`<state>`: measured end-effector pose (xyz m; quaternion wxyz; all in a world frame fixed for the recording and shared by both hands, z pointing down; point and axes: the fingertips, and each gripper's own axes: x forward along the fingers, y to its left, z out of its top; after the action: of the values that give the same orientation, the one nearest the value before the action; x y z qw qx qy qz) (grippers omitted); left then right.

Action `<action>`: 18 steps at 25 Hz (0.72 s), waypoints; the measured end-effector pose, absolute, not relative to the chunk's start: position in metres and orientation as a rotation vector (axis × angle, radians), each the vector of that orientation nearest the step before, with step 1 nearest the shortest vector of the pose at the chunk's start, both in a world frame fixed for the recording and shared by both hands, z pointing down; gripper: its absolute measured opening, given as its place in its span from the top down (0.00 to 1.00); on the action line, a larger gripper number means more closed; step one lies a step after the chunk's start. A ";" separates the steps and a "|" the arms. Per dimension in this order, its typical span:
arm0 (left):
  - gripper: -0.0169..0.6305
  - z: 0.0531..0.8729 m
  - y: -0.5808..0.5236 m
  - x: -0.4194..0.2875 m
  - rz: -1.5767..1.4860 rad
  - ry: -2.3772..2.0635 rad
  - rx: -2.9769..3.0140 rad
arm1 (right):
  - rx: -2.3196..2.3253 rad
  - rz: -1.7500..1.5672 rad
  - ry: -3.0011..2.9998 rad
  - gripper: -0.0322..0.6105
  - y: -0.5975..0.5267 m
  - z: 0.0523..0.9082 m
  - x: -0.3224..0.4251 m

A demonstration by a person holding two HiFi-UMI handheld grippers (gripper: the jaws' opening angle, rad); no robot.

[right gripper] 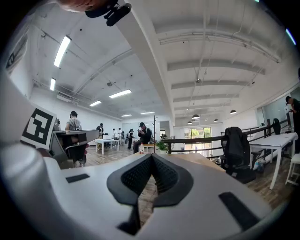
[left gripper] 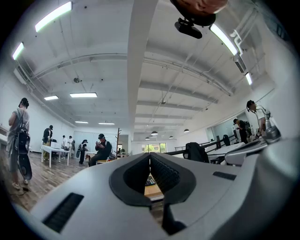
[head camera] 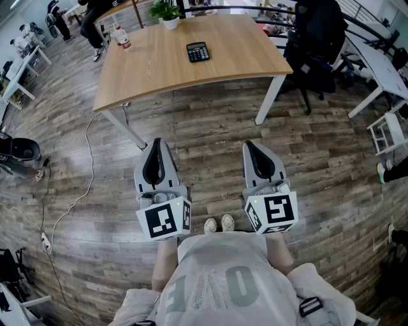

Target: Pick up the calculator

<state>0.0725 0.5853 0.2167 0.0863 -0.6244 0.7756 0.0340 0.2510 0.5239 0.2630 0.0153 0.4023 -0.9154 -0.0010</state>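
Observation:
A black calculator (head camera: 197, 51) lies flat on a wooden table (head camera: 159, 70), far ahead of both grippers. Through the left gripper's jaws a sliver of the calculator (left gripper: 150, 181) shows on the table top. My left gripper (head camera: 157, 143) is held over the floor, short of the table's near edge, with its jaws shut and nothing in them. Beside it my right gripper (head camera: 250, 145) is also shut and empty. In the left gripper view the left gripper (left gripper: 150, 155) has its tips together, and in the right gripper view the right gripper (right gripper: 152, 156) does too.
A bottle (head camera: 121, 37) stands near the table's left corner and a potted plant (head camera: 167, 13) at its far edge. A black office chair (head camera: 315, 48) is at the table's right. A cable (head camera: 83, 184) trails over the wooden floor at left. People stand far off.

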 end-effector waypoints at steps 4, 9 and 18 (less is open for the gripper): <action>0.96 0.217 0.589 0.076 0.099 2.294 -1.874 | 1.253 -0.007 -2.845 0.92 0.529 0.265 0.251; 0.96 0.217 0.592 0.077 0.097 2.273 -1.885 | 1.240 -0.021 -2.835 0.92 0.537 0.266 0.246; 0.96 0.219 0.597 0.060 0.120 2.264 -1.896 | 1.236 -0.055 -2.863 0.92 0.546 0.264 0.237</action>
<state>0.0605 0.5971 0.2194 0.0930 -0.6387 0.7627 0.0405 0.2365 0.5461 0.2645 0.0114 0.3964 -0.9178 -0.0176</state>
